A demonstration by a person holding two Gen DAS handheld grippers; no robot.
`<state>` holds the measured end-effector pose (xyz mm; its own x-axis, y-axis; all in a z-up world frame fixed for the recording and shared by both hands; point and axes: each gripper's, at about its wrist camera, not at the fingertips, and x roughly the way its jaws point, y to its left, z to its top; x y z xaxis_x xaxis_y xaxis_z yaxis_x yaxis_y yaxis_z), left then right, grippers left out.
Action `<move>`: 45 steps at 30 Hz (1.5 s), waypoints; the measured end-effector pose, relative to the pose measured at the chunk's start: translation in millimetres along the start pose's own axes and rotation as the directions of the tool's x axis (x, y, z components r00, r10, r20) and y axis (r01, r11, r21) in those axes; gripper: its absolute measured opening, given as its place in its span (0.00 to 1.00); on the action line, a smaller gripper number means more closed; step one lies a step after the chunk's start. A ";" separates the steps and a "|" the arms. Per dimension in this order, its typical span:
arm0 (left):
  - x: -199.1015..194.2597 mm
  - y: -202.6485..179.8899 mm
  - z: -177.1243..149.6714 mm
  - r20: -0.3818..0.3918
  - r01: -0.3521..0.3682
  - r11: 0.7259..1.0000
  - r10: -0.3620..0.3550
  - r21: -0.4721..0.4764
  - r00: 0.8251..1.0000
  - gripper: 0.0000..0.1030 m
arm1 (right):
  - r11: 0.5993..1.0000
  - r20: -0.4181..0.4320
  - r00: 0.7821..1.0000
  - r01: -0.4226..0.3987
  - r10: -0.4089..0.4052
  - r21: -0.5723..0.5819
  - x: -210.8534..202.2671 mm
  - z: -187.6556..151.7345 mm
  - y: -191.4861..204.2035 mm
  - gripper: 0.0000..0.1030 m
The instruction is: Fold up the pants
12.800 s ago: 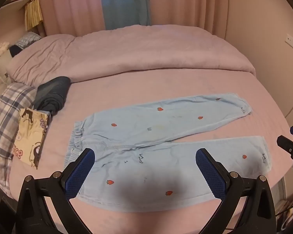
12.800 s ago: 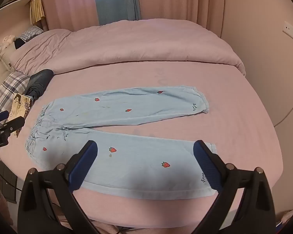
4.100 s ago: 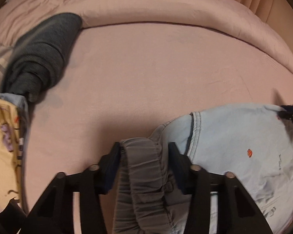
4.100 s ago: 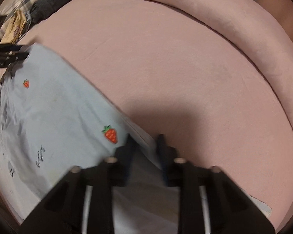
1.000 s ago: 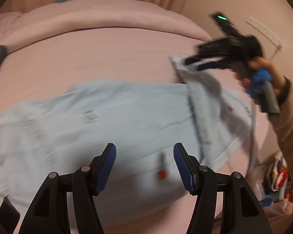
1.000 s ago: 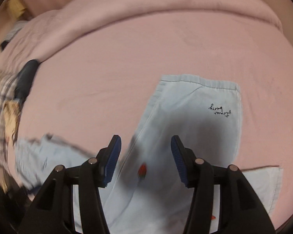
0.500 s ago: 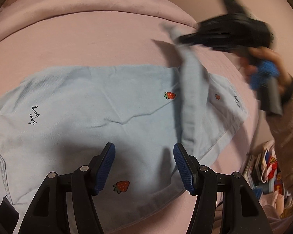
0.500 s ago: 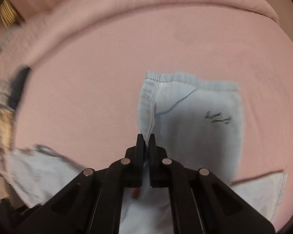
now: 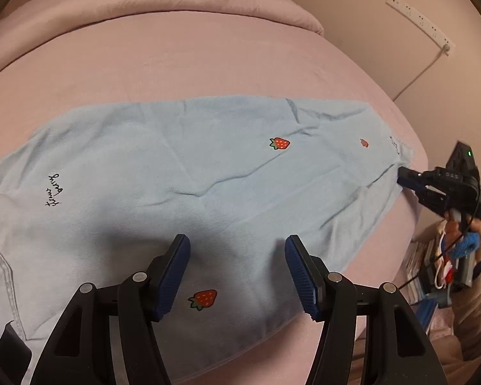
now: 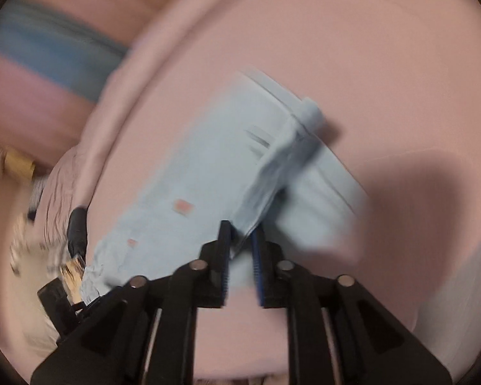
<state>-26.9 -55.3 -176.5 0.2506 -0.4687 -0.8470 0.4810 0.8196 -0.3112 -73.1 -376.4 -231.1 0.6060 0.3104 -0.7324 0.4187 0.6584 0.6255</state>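
Light blue pants [image 9: 208,166] with red strawberry prints lie folded lengthwise, one leg over the other, on the pink bed [image 9: 176,57]. My left gripper [image 9: 237,276] is open and empty, hovering just above the near part of the pants. My right gripper [image 9: 404,176] is at the pants' far right cuff. In the blurred right wrist view the right gripper [image 10: 242,250] stands slightly parted around a raised fold of the pants [image 10: 208,176] near the cuff; whether it grips the cloth is unclear.
A rolled pink duvet [image 9: 163,3] runs along the back of the bed. A wall with a power strip and cable [image 9: 420,22] is at the right. Clutter [image 9: 433,276] lies on the floor beyond the bed's right edge. A dark garment [image 10: 77,224] lies far left.
The right gripper has swung the leg end it was lifting down and out to the right, so the pants now lie flatter. Its jaws have parted slightly. My left gripper stays open.
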 end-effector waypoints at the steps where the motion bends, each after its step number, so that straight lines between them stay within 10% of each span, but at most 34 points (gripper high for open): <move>1: -0.1 -1.1 0.2 -0.004 -0.007 1.000 0.007 0.000 1.000 0.59 | 0.997 0.021 0.998 -0.065 0.063 0.053 -8.5 3.2 -18.9 0.15; 5: 2.3 -3.8 2.2 -0.010 -0.030 1.000 0.030 -0.009 1.000 0.59 | 0.984 0.089 0.986 -0.151 0.143 0.094 -28.1 11.6 -33.0 0.41; 10: 2.6 -4.0 3.8 -0.017 -0.059 0.998 0.059 -0.001 0.998 0.59 | 0.988 0.119 0.988 -0.112 0.099 0.102 -28.7 28.1 -31.0 0.36; 13: 2.1 -5.2 1.9 -0.036 -0.097 0.995 0.098 0.031 0.995 0.59 | 0.999 0.129 0.992 -0.016 0.012 0.029 -29.1 31.2 -23.8 0.06; 17: -4.2 1.4 -2.5 -0.072 -0.128 0.990 0.132 0.049 0.989 0.59 | 0.993 0.123 0.986 -0.114 0.108 0.042 -55.1 28.4 -35.7 0.05; 22: -13.5 23.6 -6.4 -0.098 -0.146 0.989 0.146 0.006 0.984 0.59 | 0.998 0.002 1.000 0.011 -0.012 0.063 -34.8 21.6 -51.7 0.03; 25: -28.4 37.8 -11.4 -0.085 -0.156 0.987 0.152 -0.043 0.985 0.59 | 0.986 -0.020 0.998 -0.058 0.062 0.157 -24.4 24.8 -74.5 0.00; 29: -65.5 67.9 -22.2 -0.017 -0.177 0.975 0.176 -0.135 0.984 0.59 | 0.997 -0.017 0.999 0.045 -0.044 0.058 -49.5 28.5 -58.9 0.17; 31: -89.6 91.3 -28.8 0.037 -0.197 0.955 0.210 -0.223 0.977 0.59 | 0.981 0.064 0.980 0.193 -0.191 -0.026 -66.6 30.3 -41.2 0.39; 34: -126.7 131.3 -50.2 0.110 -0.211 0.905 0.268 -0.370 0.957 0.59 | 0.938 0.191 0.937 0.320 -0.293 -0.133 -84.1 29.6 -14.4 0.41; 39: -171.9 181.0 -95.1 0.163 -0.228 0.791 0.379 -0.568 0.911 0.59 | 0.925 0.159 0.976 0.194 -0.149 -0.327 -66.6 23.3 38.8 0.41; 45: -179.4 207.9 -137.7 0.151 -0.201 0.698 0.408 -0.687 0.901 0.59 | 0.870 -0.041 0.998 0.022 -0.049 -0.492 1.3 -5.4 107.6 0.41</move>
<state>-87.6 244.7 -148.6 0.5485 -0.1376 -0.8248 -0.2921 0.8927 -0.3432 -30.9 -301.4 -166.2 0.5567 0.3060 -0.7723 0.0449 0.9172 0.3958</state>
